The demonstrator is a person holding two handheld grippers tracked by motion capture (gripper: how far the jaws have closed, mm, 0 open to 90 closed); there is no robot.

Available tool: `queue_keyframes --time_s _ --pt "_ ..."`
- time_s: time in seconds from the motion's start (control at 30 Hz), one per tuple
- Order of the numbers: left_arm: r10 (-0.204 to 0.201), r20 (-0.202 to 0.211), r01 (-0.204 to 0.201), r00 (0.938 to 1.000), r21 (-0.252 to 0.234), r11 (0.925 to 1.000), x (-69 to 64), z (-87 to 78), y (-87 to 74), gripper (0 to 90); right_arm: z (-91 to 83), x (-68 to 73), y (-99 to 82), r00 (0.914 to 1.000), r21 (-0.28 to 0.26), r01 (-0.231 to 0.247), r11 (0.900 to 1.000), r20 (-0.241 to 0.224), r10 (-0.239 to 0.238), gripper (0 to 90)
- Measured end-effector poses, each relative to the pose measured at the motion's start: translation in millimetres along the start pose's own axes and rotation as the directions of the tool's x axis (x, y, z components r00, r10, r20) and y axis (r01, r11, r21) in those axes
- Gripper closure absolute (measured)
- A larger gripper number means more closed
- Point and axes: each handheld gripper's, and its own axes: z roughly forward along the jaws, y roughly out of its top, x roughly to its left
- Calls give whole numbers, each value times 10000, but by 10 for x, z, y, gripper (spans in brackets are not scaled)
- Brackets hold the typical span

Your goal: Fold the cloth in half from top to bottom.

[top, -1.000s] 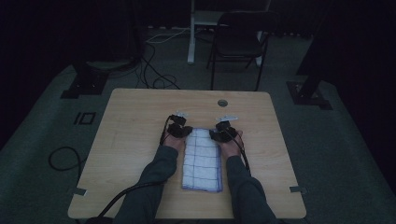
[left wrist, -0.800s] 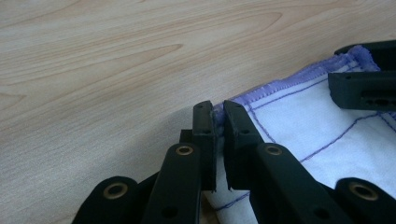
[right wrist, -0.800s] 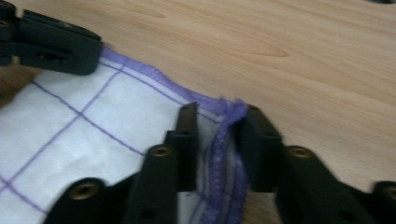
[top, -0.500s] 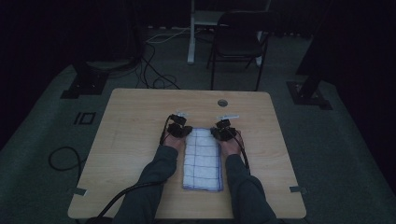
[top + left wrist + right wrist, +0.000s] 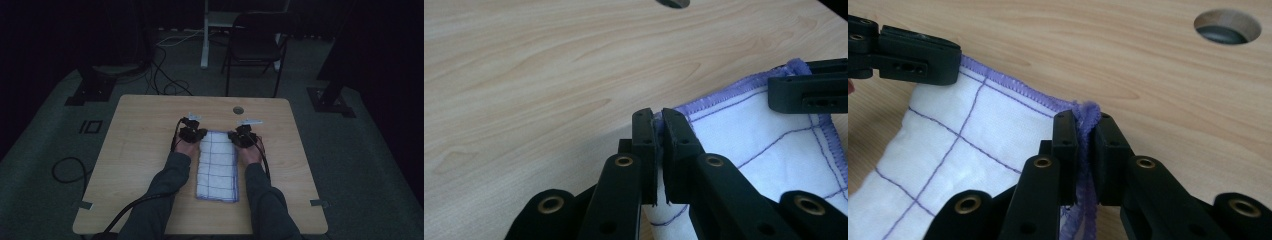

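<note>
We take the round hole [image 5: 238, 110] near the far edge of the wooden table [image 5: 140, 165] as our landmark. The folded white cloth [image 5: 217, 167] with purple grid lines and purple stitched hem lies on our side of that hole, reaching back toward our edge of the table. Our left gripper [image 5: 658, 122] is clamped on the cloth's far corner to the left of the hole, with the hem pinched between its pads. Our right gripper [image 5: 1084, 125] has just been closing, and it now grips the other far corner, almost straight below the hole in the high view, with bunched purple edging squeezed between its pads. Both corners sit low, close to the tabletop, and our forearms [image 5: 167, 190] flank the cloth.
</note>
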Motion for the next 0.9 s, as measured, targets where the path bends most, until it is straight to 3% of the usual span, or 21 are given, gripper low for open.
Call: queue_keyframes --time_s 0.53,0.9 --pt "190 83 -184 9998 -603 9980 -72 -189 131 863 -189 31 109 9994 -606 338 9976 46 -336 830" --pt "706 193 -682 9973 -1078 9918 -158 -398 137 863 -398 77 136 9960 -1112 876 9899 -86 -891 830"
